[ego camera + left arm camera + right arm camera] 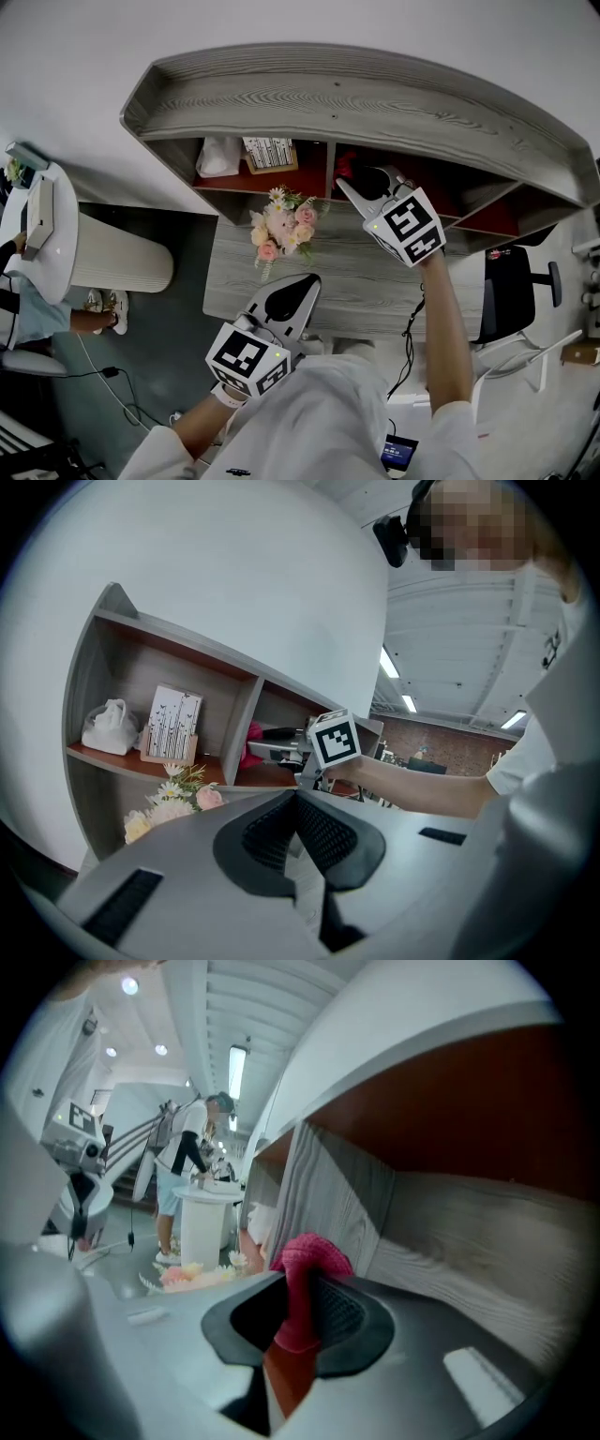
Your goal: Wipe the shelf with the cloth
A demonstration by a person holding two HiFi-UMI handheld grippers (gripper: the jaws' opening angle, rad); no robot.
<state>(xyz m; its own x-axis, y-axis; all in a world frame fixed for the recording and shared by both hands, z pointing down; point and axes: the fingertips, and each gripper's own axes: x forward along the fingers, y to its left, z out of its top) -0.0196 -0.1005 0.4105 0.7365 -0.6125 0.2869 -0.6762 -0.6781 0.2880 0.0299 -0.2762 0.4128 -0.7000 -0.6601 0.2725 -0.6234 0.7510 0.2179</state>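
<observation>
Where the grey wooden shelf point(375, 103) sits above the bench point(375, 281), we have the right gripper point(356, 187) at its middle red-floored compartment. Its jaws are pinched tight on the pink cloth point(302, 1288), which bunches up above them near the compartment's wall. We hold the left gripper point(302, 286) over the bench near the flowers point(283, 230), its jaws pressed together with nothing between them.

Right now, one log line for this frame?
step: wipe shelf | right gripper: shut on pink cloth, inside a shelf compartment | left gripper: shut, empty, above desk
</observation>
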